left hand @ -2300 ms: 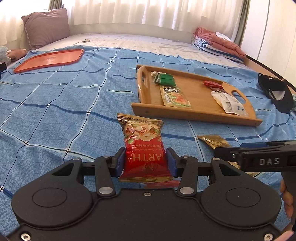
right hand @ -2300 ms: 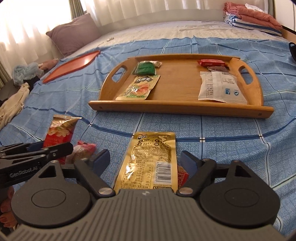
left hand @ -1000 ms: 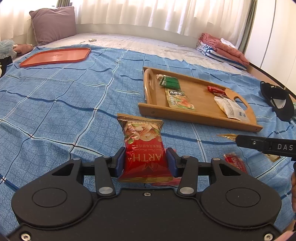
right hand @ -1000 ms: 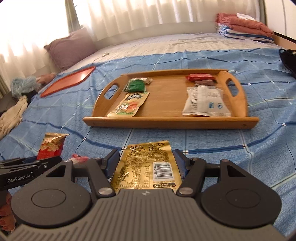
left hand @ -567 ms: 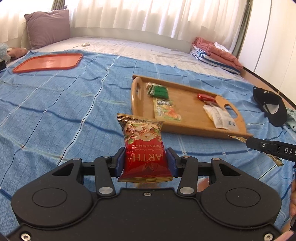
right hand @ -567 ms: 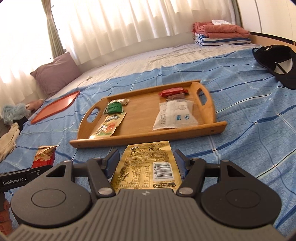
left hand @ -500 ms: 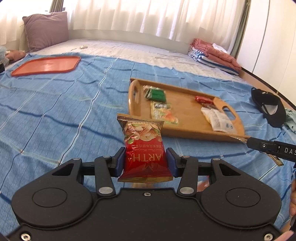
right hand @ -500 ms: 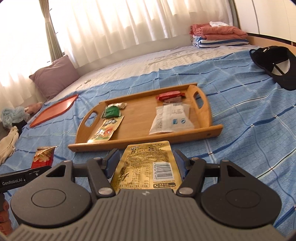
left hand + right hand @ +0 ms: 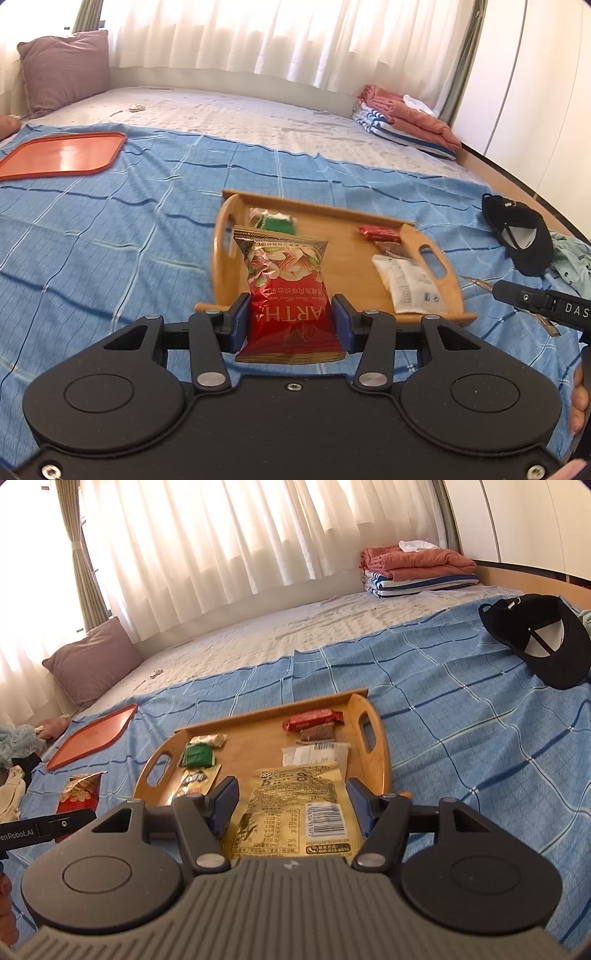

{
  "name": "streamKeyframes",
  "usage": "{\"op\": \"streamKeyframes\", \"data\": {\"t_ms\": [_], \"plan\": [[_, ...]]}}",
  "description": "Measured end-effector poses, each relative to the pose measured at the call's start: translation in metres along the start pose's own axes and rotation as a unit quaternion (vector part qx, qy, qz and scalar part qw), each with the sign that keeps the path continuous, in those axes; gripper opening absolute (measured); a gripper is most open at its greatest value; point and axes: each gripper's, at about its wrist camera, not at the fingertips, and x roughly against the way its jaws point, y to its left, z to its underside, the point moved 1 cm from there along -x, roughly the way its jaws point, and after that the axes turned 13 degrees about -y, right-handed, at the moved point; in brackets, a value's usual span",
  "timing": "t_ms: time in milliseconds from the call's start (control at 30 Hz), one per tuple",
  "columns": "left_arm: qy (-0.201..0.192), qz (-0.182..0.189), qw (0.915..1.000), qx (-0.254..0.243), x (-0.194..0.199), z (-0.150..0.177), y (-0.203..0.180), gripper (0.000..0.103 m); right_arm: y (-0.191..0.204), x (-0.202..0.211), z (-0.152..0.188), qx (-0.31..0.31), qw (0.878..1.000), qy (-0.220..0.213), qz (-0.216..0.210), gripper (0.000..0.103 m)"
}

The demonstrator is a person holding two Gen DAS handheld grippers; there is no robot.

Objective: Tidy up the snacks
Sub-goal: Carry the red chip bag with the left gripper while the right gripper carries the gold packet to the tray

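Pinching a red snack bag (image 9: 291, 295), left gripper (image 9: 291, 325); right gripper (image 9: 291, 805) clamping gold packet (image 9: 295, 805); wooden tray (image 9: 221, 236) ahead.

Bed (image 9: 110, 229) — wooden tray (image 9: 448, 286), orange tray (image 9: 62, 155), cap (image 9: 524, 236)

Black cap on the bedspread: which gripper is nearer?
Right. The right gripper, holding the gold packet, is on the side of the black cap; the left gripper sits beyond it, farther off.
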Motion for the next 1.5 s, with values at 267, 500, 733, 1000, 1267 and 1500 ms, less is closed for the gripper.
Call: {"op": "streamKeyframes", "data": {"t_ms": [267,500,733,1000,1267,1500], "plan": [[0.029,0.015,0.9992,0.025,-0.039,-0.022,0.004,0.044,0.000,-0.024,-0.019,-0.004,1.000,-0.001,0.003,0.066],[0.050,0.011,0.9980,0.037,-0.079,-0.032,0.013,0.044,0.003,-0.054,-0.029,0.004,1.000,0.006,0.005,0.066],[0.081,-0.003,0.9964,0.022,-0.120,-0.020,0.018,0.045,-0.007,-0.085,-0.024,-0.001,1.000,0.025,0.012,0.066],[0.098,-0.022,0.9949,0.009,-0.152,-0.007,0.024,0.045,-0.011,-0.115,-0.010,-0.006,0.999,0.044,0.022,0.066],[0.106,-0.023,0.9941,0.007,-0.165,0.000,0.029,0.045,-0.032,-0.137,-0.002,-0.035,0.997,0.054,0.039,0.066],[0.112,-0.023,0.9934,0.009,-0.173,0.005,0.030,0.045,-0.033,-0.146,0.006,-0.042,0.997,0.056,0.026,0.066]]}}
